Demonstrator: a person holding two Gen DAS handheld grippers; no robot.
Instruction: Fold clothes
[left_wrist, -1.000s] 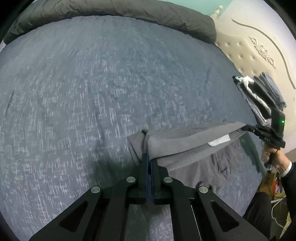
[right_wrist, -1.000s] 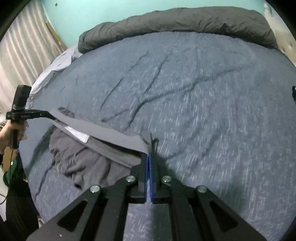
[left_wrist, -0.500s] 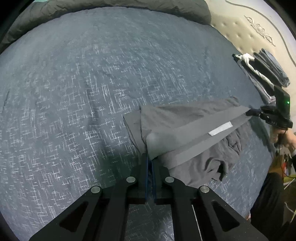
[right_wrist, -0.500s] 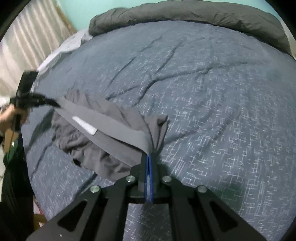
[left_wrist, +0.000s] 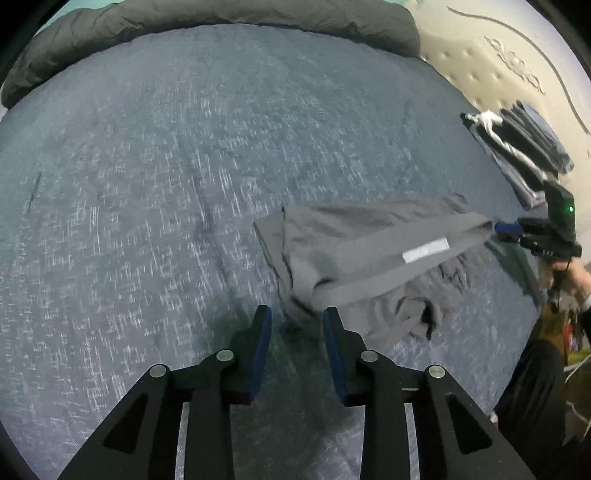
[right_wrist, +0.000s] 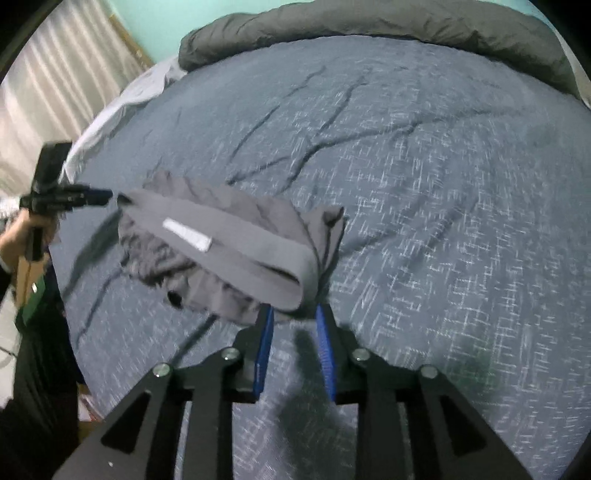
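A grey garment (left_wrist: 369, 251) with a wide waistband and a white label (left_wrist: 424, 254) lies crumpled on the blue-grey bedspread (left_wrist: 147, 184). My left gripper (left_wrist: 297, 319) hovers at the waistband's left end. Its jaws are opening, and the cloth corner lies just ahead of the tips, not pinched. In the right wrist view the same garment (right_wrist: 236, 240) sags in front of my right gripper (right_wrist: 294, 314). Its jaws are opening too, with the band's end loose at the tips. Each gripper shows in the other's view, the right gripper (left_wrist: 508, 228) and the left gripper (right_wrist: 99, 195), just off the band's ends.
A dark grey duvet (left_wrist: 221, 26) is bunched along the bed's far edge. A stack of folded clothes (left_wrist: 524, 147) sits by the beige padded headboard (left_wrist: 498, 85). Curtains (right_wrist: 55, 92) hang past the left side. A person's hand (right_wrist: 14, 236) and dark clothing (left_wrist: 535, 387) are at the bed's edge.
Both grippers were shut on the waistband ends and held it stretched. Their jaws have now parted, the band has slipped free and sagged onto the bed, and both have drawn back a little.
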